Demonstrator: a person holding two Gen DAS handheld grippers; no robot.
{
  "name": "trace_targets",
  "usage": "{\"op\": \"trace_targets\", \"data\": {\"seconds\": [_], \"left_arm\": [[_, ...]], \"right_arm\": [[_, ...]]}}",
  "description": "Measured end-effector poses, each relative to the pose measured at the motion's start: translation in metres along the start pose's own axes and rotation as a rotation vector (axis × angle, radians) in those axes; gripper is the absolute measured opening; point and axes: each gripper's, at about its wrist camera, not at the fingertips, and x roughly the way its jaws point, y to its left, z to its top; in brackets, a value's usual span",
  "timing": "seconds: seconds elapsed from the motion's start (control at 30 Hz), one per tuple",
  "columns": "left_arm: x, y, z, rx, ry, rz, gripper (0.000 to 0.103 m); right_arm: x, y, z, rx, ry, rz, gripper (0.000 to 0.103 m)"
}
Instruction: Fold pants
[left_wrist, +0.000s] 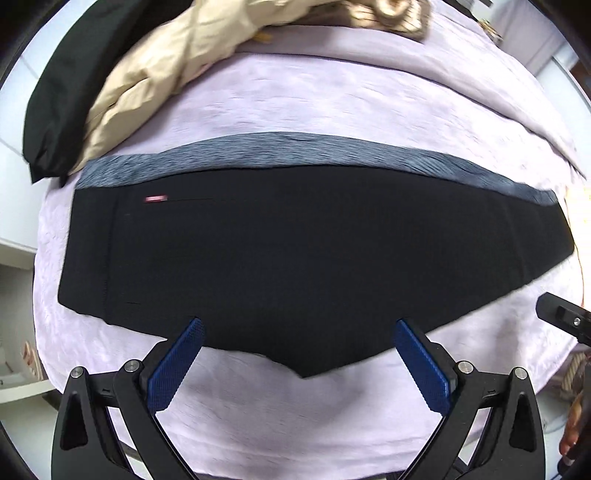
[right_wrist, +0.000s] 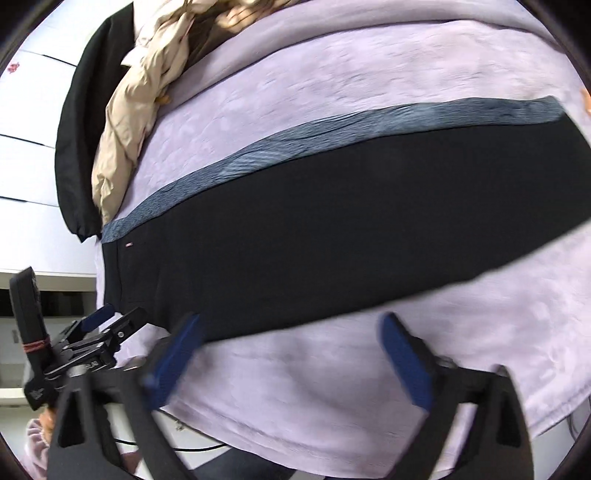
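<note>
1. Location: the black pants (left_wrist: 295, 258) lie flat on a bed with a lilac bedspread (left_wrist: 314, 99). They appear already folded lengthwise, leg on leg. The waistband is at the left and the leg ends at the right. A grey-blue garment (left_wrist: 258, 155) shows along their far edge, apparently lying beneath them.
2. Handling, as judged: soft, light, limp cloth. It will sag and drag when lifted, and layers may slide apart. Pinching both layers at the waistband corner and at the hem would suit the next fold.
3. Left gripper (left_wrist: 299, 332): jaws spread wide and empty. It hovers over the near edge of the pants around the crotch point, aimed toward the far side.
4. Right gripper (right_wrist: 291, 328): jaws likewise parted and holding nothing. It is poised near the near edge, further right along the leg; the view is motion-blurred.
5. Other items: a beige garment (left_wrist: 147, 81) and a black garment (left_wrist: 62, 103) are piled at the far left, clear of the pants.
</note>
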Motion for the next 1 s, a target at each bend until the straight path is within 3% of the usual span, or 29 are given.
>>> {"op": "trace_targets", "data": {"seconds": [0.13, 0.33, 0.63, 1.0], "left_arm": [[-0.005, -0.029, -0.003, 0.012, 0.027, 0.006, 0.103], [-0.015, -0.053, -0.009, 0.077, 0.037, 0.034, 0.103], [-0.021, -0.059, -0.008, 0.137, 0.026, 0.059, 0.103], [-0.023, -0.047, -0.006, 0.123, 0.031, 0.072, 0.103]], "right_arm": [[-0.011, -0.016, -0.007, 0.016, 0.01, -0.055, 0.103], [-0.022, -0.035, -0.017, 0.078, 0.015, -0.041, 0.103], [-0.027, -0.041, -0.032, 0.116, 0.027, -0.069, 0.103], [-0.03, -0.035, -0.034, 0.106, 0.003, -0.112, 0.103]]}}
